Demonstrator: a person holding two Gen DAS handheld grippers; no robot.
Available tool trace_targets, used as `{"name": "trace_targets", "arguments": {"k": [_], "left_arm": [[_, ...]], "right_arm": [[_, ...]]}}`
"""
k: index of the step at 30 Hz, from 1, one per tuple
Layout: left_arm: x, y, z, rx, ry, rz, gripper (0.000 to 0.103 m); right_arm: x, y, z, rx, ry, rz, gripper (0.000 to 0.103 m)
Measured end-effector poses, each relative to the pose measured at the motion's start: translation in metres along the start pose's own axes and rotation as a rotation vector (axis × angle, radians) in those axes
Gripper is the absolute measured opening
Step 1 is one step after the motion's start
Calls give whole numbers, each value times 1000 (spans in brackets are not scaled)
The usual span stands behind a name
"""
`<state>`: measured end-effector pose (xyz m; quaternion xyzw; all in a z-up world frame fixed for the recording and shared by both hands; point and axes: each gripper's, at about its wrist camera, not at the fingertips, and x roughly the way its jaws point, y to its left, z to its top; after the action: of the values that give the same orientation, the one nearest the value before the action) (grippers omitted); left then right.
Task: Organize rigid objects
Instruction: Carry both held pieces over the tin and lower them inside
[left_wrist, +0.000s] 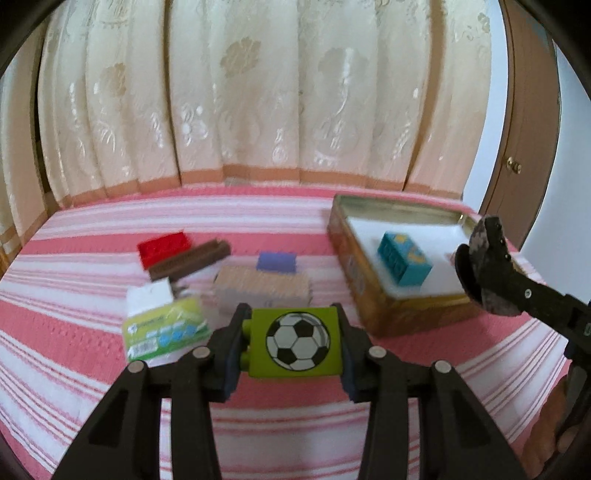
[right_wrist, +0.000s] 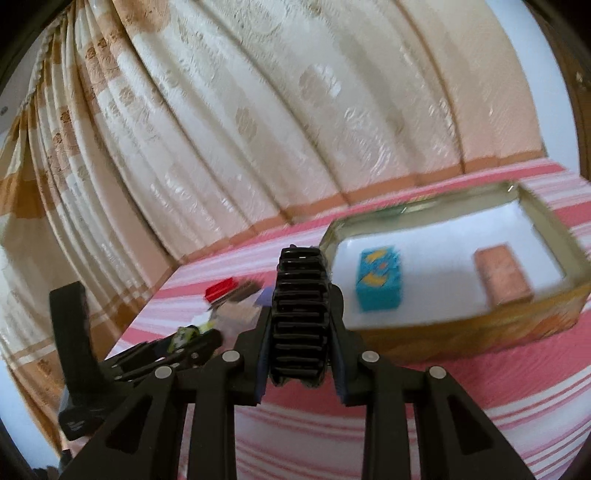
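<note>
On the pink striped bedspread (left_wrist: 92, 376) lie a red brick (left_wrist: 164, 246), a brown bar (left_wrist: 190, 258), a purple block (left_wrist: 277, 261), a tan box (left_wrist: 262, 290) and a green-white carton (left_wrist: 164, 326). Right of them, the open tin (left_wrist: 373, 291) holds a teal block (left_wrist: 404, 261). The left gripper (left_wrist: 293, 345) clamps the green football block (left_wrist: 295, 341); the right gripper (right_wrist: 300, 332) clamps what looks like a black toothed wheel (right_wrist: 300, 317), blurred.

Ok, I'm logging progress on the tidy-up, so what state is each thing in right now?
Left gripper: shut on the green block, lifted off the bed.
Right gripper: shut on the black ridged piece.
Tin: open, no lid on it.
Teal block: lying in the tin.
Copper block: lying in the tin.
Red block: on the bed, outside the tin.
</note>
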<state>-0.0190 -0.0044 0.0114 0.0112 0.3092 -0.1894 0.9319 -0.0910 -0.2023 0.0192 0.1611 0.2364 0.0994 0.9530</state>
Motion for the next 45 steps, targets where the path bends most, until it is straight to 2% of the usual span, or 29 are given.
{"name": "trace_targets", "arguments": {"k": [5, 11, 23, 31, 35, 45], "left_arm": [[3, -17, 18, -8, -30, -18, 42], [13, -52, 35, 16, -61, -47, 42], [54, -124, 53, 30, -65, -88, 42], [87, -163, 56, 34, -21, -78, 42], [106, -177, 53, 43, 16, -66, 42], [120, -180, 46, 70, 32, -15, 42]], "right_arm": [[-9, -18, 19, -1, -53, -59, 30], [-18, -45, 39, -31, -111, -178, 30], [-19, -108, 64, -55, -167, -381, 30], [-2, -134, 72, -63, -125, -447, 30], [9, -141, 72, -65, -74, -462, 30], [30, -139, 70, -116, 6, -488, 30]]}}
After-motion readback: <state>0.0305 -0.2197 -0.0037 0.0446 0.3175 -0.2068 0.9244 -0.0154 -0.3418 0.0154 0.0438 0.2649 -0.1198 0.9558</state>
